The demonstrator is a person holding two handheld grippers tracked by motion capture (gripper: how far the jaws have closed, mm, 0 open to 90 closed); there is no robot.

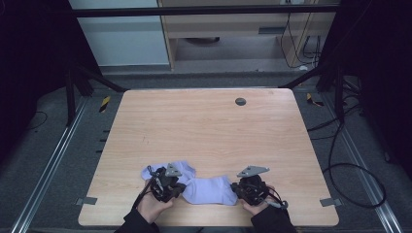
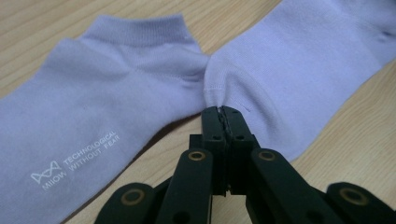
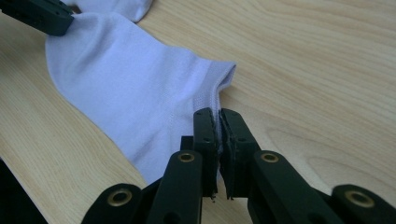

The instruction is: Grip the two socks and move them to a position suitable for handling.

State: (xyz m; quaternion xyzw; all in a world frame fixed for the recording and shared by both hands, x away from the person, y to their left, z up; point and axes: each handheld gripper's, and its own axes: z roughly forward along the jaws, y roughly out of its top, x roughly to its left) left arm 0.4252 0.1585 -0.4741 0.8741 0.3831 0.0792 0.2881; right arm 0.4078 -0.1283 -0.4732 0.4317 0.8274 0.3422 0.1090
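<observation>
Two lavender ankle socks lie near the table's front edge. One sock [image 1: 211, 190] stretches flat between the two grippers. My left gripper [image 1: 180, 187] is shut on one end of it [image 2: 289, 70], the jaws pinching the fabric edge. My right gripper [image 1: 237, 189] is shut on the other end [image 3: 135, 93], at the ribbed seam. The second sock [image 1: 176, 169], with white printed lettering [image 2: 93, 121], lies flat beside the left gripper, its cuff touching the held sock. The left gripper's jaw tip [image 3: 42, 16] appears in the right gripper view at the top left.
The wooden table [image 1: 209, 126] has a round grey cable grommet [image 1: 240, 101] near its far edge. Cables [image 1: 350, 170] trail on the floor to the right. A person's hands hold both grippers at the front edge.
</observation>
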